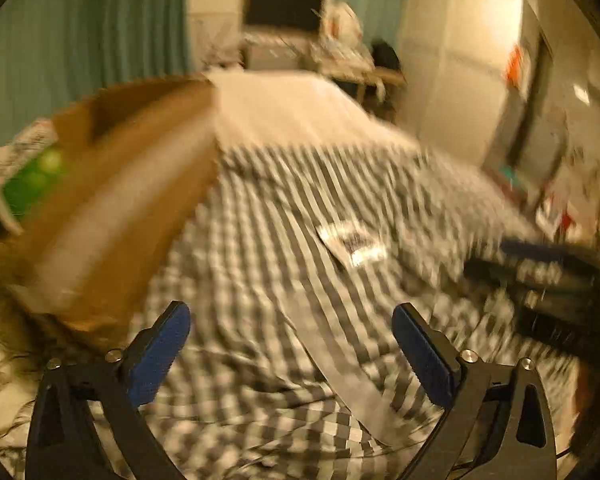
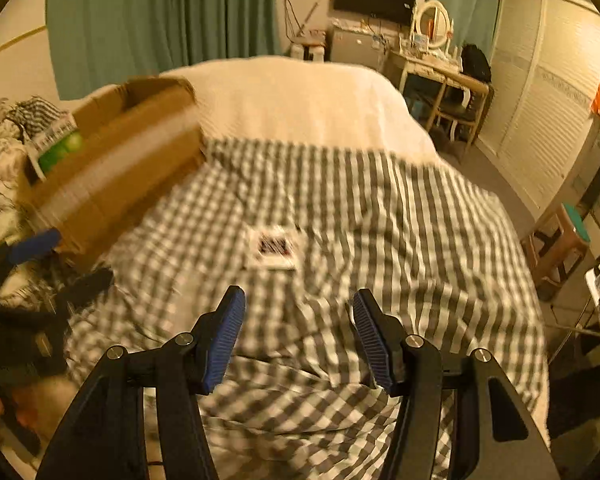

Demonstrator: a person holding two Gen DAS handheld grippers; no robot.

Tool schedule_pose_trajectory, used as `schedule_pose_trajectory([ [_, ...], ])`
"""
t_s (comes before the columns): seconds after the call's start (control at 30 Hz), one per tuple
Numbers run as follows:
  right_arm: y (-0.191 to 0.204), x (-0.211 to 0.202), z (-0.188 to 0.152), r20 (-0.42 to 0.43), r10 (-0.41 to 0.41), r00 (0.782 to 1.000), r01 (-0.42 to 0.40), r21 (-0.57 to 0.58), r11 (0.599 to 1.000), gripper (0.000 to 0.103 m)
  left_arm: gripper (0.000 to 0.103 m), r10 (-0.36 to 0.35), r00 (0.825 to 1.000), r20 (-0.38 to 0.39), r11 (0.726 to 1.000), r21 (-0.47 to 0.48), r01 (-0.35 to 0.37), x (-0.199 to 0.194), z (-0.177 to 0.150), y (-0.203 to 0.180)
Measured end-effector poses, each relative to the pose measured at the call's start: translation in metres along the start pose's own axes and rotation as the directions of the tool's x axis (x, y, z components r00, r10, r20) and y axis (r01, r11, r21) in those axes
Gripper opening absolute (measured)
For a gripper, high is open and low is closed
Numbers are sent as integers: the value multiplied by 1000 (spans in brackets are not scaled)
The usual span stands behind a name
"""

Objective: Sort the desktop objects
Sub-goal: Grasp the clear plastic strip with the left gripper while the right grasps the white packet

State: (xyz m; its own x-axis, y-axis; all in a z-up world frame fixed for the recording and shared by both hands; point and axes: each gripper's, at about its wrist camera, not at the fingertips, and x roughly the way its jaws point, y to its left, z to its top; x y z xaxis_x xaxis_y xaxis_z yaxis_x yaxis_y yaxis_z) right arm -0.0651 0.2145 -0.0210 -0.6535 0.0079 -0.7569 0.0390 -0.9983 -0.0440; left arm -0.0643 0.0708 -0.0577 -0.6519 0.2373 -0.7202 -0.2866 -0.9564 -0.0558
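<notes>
While blurred, card (image 2: 274, 248) print (unreadable), box (image 2: 116, 160) beside

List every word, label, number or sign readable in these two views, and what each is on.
None can be read.
Small flat packet on the checked bedspread: dark print, blurred.
Green-and-white package in the cardboard box: dark bars like print or a barcode, too blurred to read.

**Warm, dim light and heavy motion blur**

Both fisheye views carry a yellow-orange indoor cast. The left wrist view is smeared throughout; the checked bedspread (image 1: 300, 260) and cardboard box (image 1: 120, 208) streak. The right wrist view is sharper beyond the bed, blurred near the box (image 2: 120, 160). Black vignette rings the bowed edges.
</notes>
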Motion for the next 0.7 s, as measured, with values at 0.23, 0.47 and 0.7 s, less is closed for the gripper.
schedule_pose_trajectory([
  [0.23, -21, 39, -4, 24, 56, 998, -57, 24, 998, 56, 76, -18, 979, -203, 1000, -4, 17, 77, -28, -9],
  [0.47, -13, 67, 5, 45, 109, 993, -110, 24, 994, 56, 6, -106, 984, -146, 994, -41, 102, 65, -26, -3],
  [0.7, 12, 107, 23, 17, 130, 991, -130, -2, 992, 73, 3, -120, 989, -81, 990, -89, 113, 45, -9, 19],
])
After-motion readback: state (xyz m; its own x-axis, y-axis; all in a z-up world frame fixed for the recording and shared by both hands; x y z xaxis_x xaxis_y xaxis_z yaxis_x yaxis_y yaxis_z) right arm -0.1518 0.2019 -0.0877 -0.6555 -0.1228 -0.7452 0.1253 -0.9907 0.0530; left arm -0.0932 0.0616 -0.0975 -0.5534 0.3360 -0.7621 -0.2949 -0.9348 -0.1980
